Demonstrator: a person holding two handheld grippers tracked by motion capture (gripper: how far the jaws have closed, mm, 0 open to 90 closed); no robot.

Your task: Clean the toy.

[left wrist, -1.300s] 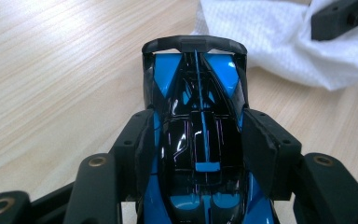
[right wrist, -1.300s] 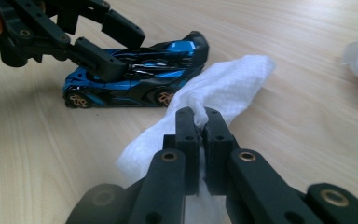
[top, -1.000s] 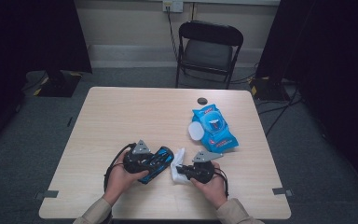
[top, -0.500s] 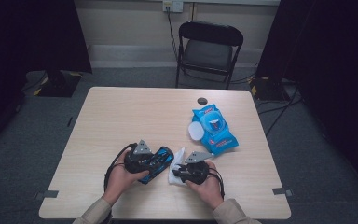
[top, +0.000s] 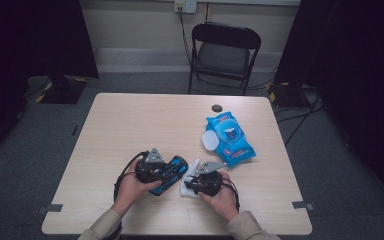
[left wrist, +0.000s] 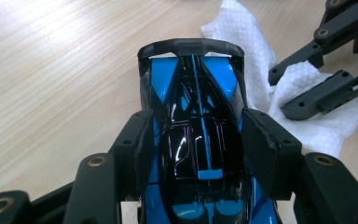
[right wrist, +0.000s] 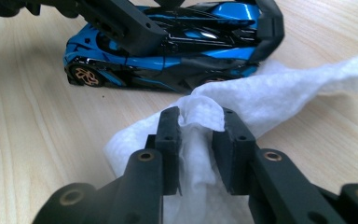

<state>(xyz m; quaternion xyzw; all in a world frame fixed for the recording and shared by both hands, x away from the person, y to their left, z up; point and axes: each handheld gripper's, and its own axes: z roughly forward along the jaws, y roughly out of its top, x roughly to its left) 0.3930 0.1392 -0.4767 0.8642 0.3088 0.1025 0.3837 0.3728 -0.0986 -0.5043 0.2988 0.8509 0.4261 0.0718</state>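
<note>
1. The left gripper (top: 172, 169), held near the table's (top: 130, 125) front edge, has its jaws about half closed on a blue and black toy car (left wrist: 196, 140); both pads press the car's flanks at mid-body, and the car's wheels rest on the wood.
2. The car lies at about 3 o'clock from the left hand (top: 130, 187), its rear wing pointing away from that gripper's camera.
3. The right gripper (right wrist: 200, 122) has a crumpled fold of a white wipe (right wrist: 270, 98) between its pads. Its jaws have just been closing after springing wider, and the pads now pinch the fold, fairly narrow.
4. The wipe spreads on the table just beside the car, at 3 o'clock from it in the high view, one corner touching the car's tail end.
5. The right hand (top: 225, 197) sits at about 4 o'clock from the car.
6. A blue wipes packet (top: 228, 137), its round white lid flipped open, lies at 1 o'clock from the right gripper, well apart.
7. A small dark disc (top: 216, 107) rests near the table's far edge, at 12 o'clock.
</note>
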